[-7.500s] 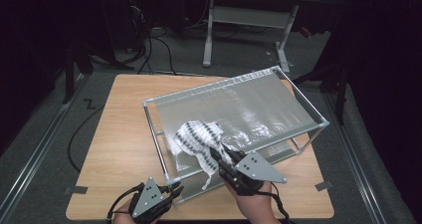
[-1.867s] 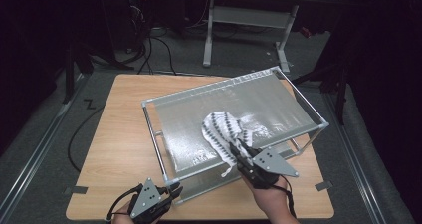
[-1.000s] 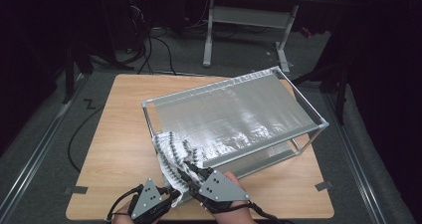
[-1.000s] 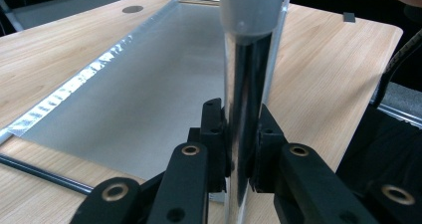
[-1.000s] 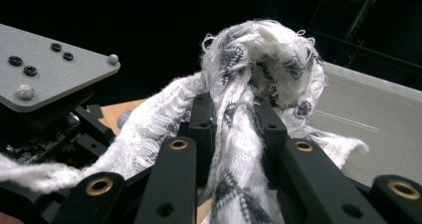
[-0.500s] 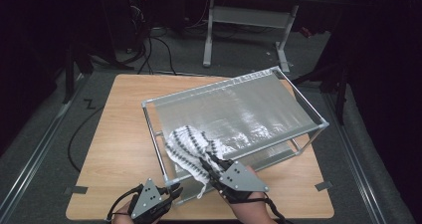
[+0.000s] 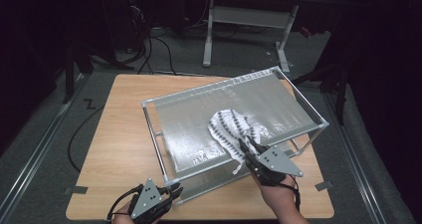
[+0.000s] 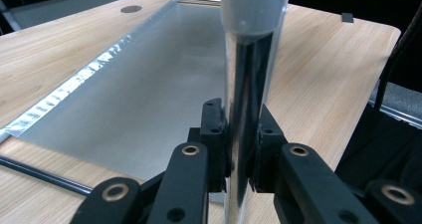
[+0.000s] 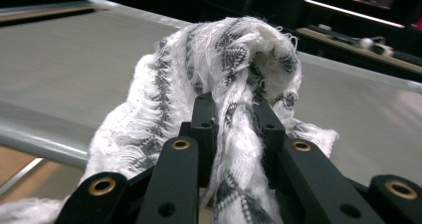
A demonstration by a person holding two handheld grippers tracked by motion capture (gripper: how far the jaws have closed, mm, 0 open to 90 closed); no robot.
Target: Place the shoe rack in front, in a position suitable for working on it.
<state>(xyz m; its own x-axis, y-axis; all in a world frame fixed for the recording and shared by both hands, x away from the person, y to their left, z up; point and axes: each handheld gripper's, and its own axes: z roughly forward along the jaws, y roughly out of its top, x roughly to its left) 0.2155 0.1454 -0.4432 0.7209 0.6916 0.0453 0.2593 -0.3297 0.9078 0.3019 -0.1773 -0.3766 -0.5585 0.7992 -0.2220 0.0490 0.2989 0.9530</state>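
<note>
The table (image 7: 124,134) is pale wood and takes up the middle of the high view, with dark floor around it. On it stands the rack (image 7: 278,97), a metal-tube frame with a shiny grey sheet stretched across its top, running from the lower left centre of the frame up toward the upper right. In the left gripper view the sheet (image 8: 149,84) spreads over the upper left, with bare table wood to either side.

The cloth (image 7: 230,129), white with dark grey stripes, lies bunched on the sheet just right of centre in the high view, nearer the rack's lower edge. A loose end hangs down over that edge. In the right gripper view the cloth (image 9: 219,79) heaps up in the middle of the frame, on the grey sheet.

The right gripper (image 7: 247,149) sits at the lower right of the high view, held in a hand, and is clenched on the cloth; its own view shows a fold pinched between the two black jaws.

The left gripper (image 7: 173,190) is at the bottom left of centre, at the rack's near corner. Its jaws clamp the upright post (image 8: 245,114), a chrome tube with a grey cap, in the middle of its view.
</note>
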